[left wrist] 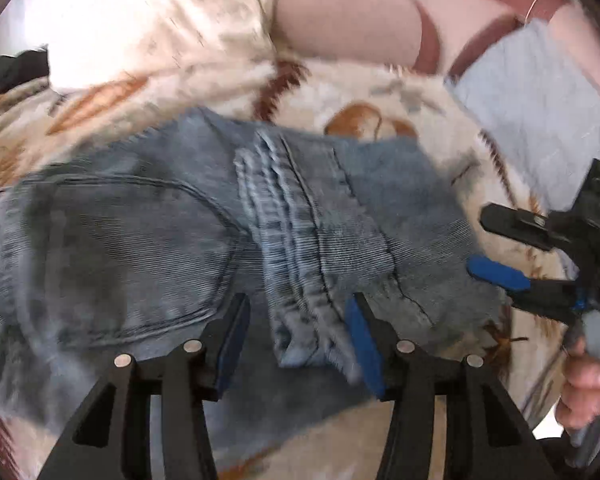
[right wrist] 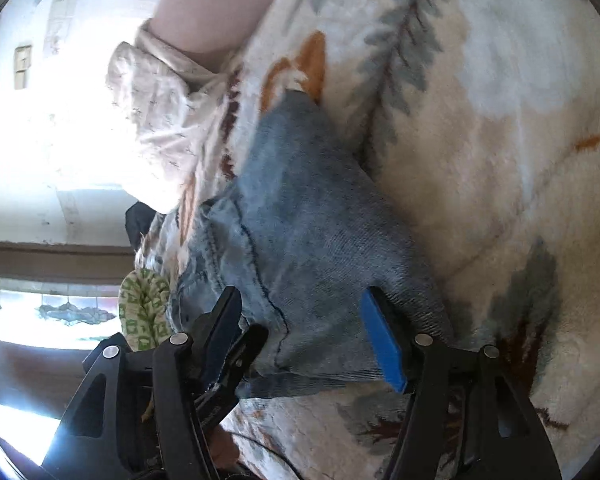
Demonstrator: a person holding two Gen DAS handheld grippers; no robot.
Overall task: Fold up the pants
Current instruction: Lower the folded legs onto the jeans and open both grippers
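The faded blue denim pants (left wrist: 188, 240) lie folded in a pile on a cream patterned blanket (left wrist: 380, 96). A back pocket faces up at the left and a thick seam runs down the middle. My left gripper (left wrist: 300, 320) is open, low over the near edge of the denim, its jaws either side of the seam fold. My right gripper (left wrist: 488, 240) shows at the right of the left wrist view, open beside the denim's right edge. In the right wrist view the pants (right wrist: 300, 240) lie between the open jaws of the right gripper (right wrist: 304, 312).
A cream pillow (right wrist: 156, 120) and a pink one (left wrist: 340, 12) lie at the far side. A light blue cloth (left wrist: 540, 120) lies at the right. A green patterned cloth (right wrist: 144, 304) hangs at the bed's edge. The blanket (right wrist: 480, 160) spreads around the pants.
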